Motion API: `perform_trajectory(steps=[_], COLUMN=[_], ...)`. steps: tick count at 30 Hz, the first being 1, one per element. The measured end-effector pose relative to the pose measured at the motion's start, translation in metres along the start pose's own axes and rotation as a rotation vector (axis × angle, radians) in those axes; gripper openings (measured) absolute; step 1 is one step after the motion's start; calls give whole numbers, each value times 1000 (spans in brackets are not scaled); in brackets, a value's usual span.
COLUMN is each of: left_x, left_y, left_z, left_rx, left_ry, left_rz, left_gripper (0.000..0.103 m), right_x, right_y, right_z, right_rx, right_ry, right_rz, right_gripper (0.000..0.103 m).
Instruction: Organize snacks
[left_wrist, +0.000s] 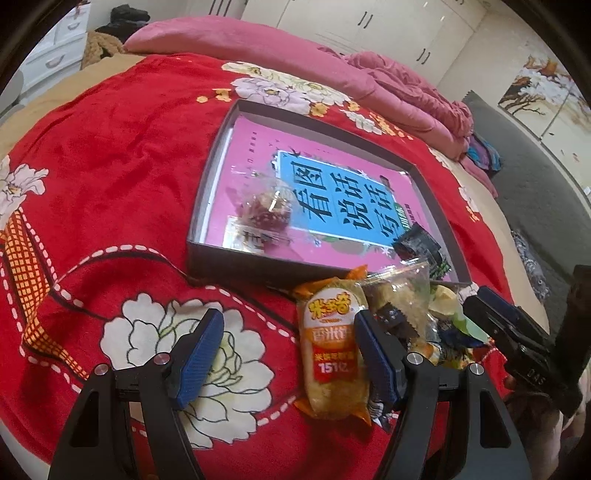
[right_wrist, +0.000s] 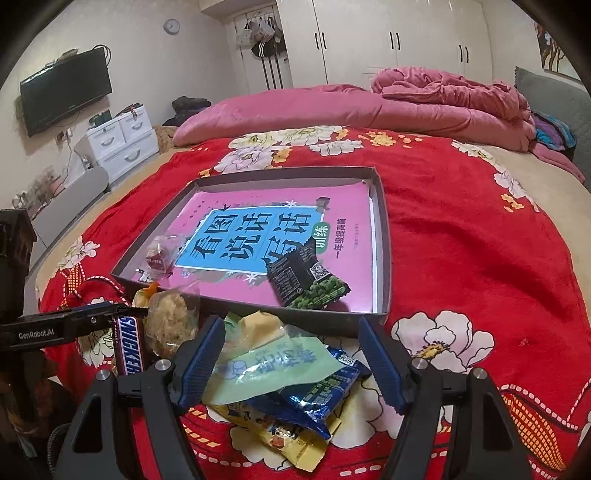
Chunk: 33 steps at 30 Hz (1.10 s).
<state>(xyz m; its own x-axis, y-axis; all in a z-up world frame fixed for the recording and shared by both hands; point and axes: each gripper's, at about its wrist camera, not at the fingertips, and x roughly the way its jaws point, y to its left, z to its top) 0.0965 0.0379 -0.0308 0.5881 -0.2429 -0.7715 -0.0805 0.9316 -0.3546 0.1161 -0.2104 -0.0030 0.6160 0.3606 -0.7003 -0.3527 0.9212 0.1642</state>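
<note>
Both hand-held grippers, left (left_wrist: 290, 354) and right (right_wrist: 291, 363), are held wide over the snack pile (right_wrist: 280, 387); nothing is gripped.

Left gripper (left_wrist: 286, 360) showing black angular arms, ribbed blue fingers (left_wrist: 197, 356), silver round screws, right gripper (right_wrist: 291, 360) matching, white "GenRobot.AI" lettering
</note>
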Motion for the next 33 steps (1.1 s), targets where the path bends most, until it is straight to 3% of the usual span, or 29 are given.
perform_trajectory(steps=[11, 22, 31, 33], left_x=[8, 13, 19, 20], left_y=[-1, 4, -2, -3], left_z=[4, 7, 6, 6], left_rx=[-22, -75, -80, -72], left_ry=[11, 40, 71, 71], left_rz=[-31, -88, -127, -120], left_gripper=[75, 75, 75, 75], right_x=[4, 17, 27, 29], right_y=[8, 18, 6, 6], right_z=[2, -5, -2, -1], right_rx=[-26, -81, -9, -6], right_ry=[10, 96, 106, 105], right_rz=[19, 17, 42, 45], right_gripper=[74, 74, 74, 68])
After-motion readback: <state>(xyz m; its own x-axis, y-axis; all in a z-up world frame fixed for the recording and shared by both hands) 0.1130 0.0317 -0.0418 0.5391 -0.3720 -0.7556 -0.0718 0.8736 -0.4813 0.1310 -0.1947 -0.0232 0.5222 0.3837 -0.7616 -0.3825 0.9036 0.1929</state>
